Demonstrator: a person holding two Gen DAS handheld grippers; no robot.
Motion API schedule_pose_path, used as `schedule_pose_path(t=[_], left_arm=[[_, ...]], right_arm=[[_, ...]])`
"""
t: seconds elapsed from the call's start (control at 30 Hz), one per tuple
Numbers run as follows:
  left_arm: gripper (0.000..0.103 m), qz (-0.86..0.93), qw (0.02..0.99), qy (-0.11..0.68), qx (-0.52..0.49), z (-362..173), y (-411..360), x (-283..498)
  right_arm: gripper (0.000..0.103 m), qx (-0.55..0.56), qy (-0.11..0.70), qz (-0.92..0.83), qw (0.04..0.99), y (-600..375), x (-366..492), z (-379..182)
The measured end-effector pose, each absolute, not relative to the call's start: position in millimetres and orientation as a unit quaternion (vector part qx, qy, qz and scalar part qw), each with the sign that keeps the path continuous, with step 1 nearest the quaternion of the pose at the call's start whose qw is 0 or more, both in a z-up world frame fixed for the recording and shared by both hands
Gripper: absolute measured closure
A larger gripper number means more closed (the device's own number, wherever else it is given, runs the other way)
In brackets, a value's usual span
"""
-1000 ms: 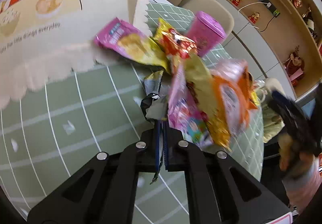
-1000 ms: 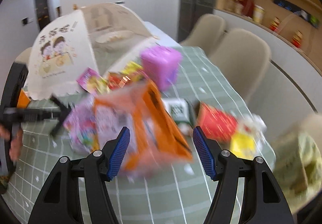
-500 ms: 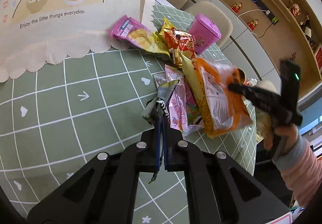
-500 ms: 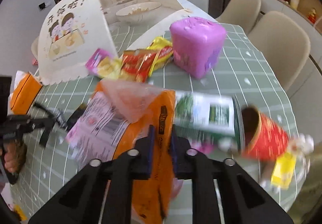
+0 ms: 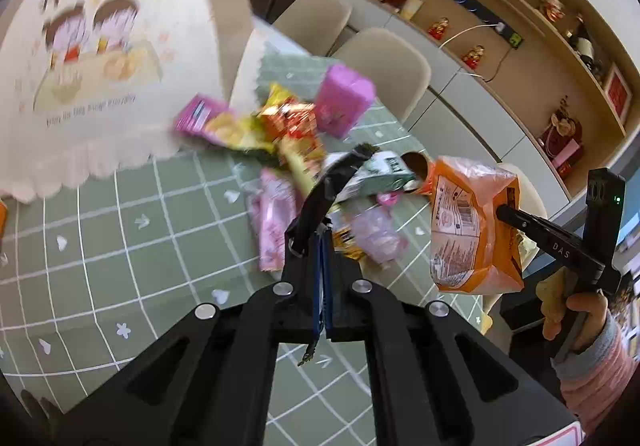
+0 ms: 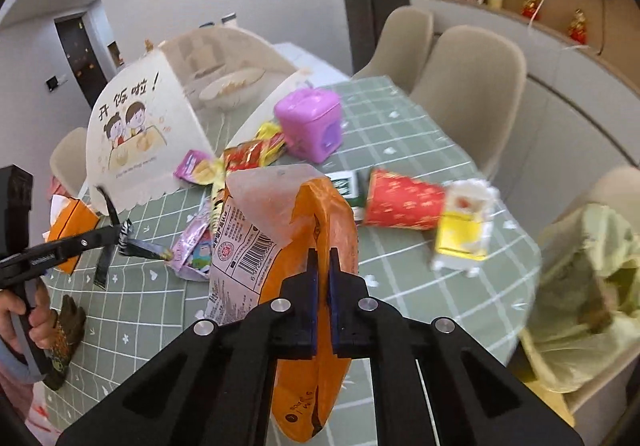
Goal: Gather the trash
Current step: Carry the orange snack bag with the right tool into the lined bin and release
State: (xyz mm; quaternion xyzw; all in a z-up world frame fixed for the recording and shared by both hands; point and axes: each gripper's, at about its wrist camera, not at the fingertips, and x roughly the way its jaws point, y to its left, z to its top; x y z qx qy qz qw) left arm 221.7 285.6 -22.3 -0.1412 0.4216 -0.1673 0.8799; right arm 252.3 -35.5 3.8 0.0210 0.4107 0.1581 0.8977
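My right claw point(image 6: 323, 266) is clamped tight on the orange snack bag point(image 6: 304, 246), which hangs off the table with its barcode panel to the left of my fingers. My left claw point(image 5: 323, 246) is pinched shut on a dark crumpled wrapper point(image 5: 332, 181) that sticks up and forward from the tips. Ahead of the left claw, on the green checked tablecloth point(image 5: 120, 230), lies the rest of the litter: pink packets point(image 5: 276, 217), a red and yellow wrapper point(image 5: 292, 125) and a purple box point(image 5: 344, 97) further out. Ahead and to the right of my right claw I see a red paper cup point(image 6: 400, 201) on its side, a yellow and white carton point(image 6: 464, 226) just beyond it, and a pale green bin bag point(image 6: 588, 294) at the far right, off the table's edge.
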Motion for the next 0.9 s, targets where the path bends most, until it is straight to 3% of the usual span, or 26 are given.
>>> schedule_pose_path(t=[0.4, 0.9], left_arm=[[0.102, -0.159, 0.913, 0.358, -0.118, 52.7, 181.7, 196.7], [0.102, -0.304, 0.872, 0.362, -0.131, 68.6, -101.7, 252.5]], right_arm=[[0.097, 0.012, 0.353, 0.151, 0.923, -136.1, 226.0, 47.6], [0.097, -0.007, 0.267, 0.045, 0.963, -366.7, 230.7, 98.8]])
